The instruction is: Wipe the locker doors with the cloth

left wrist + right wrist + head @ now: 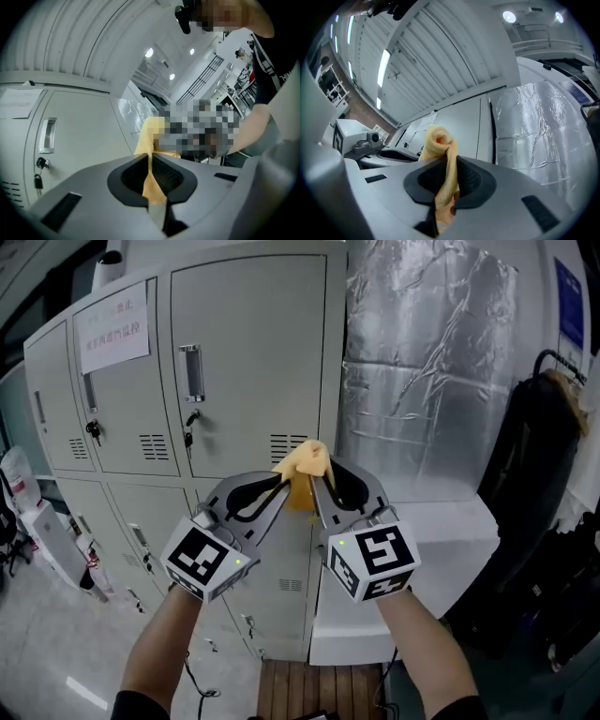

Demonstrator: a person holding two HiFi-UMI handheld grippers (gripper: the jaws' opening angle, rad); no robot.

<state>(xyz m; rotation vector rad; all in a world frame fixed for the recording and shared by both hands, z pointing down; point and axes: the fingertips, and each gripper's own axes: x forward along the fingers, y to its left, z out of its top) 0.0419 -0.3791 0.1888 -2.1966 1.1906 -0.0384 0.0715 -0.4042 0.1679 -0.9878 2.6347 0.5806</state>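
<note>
A yellow cloth (305, 465) is bunched between my two grippers in front of the grey locker doors (248, 352). My left gripper (277, 483) is shut on one end of the cloth (151, 178). My right gripper (317, 482) is shut on the other end, where the cloth (443, 164) rises in a twisted knot above the jaws. The cloth hangs a short way off the upper right door, near its vent slots (288, 446); I cannot tell whether it touches the door.
The locker bank has upper and lower doors with handles (192, 372), keys (188, 435) and a paper notice (114, 329). A foil-covered panel (422, 371) and white ledge (441, 531) stand to the right. Dark bags (534, 484) hang at far right. A wooden pallet (319, 690) lies below.
</note>
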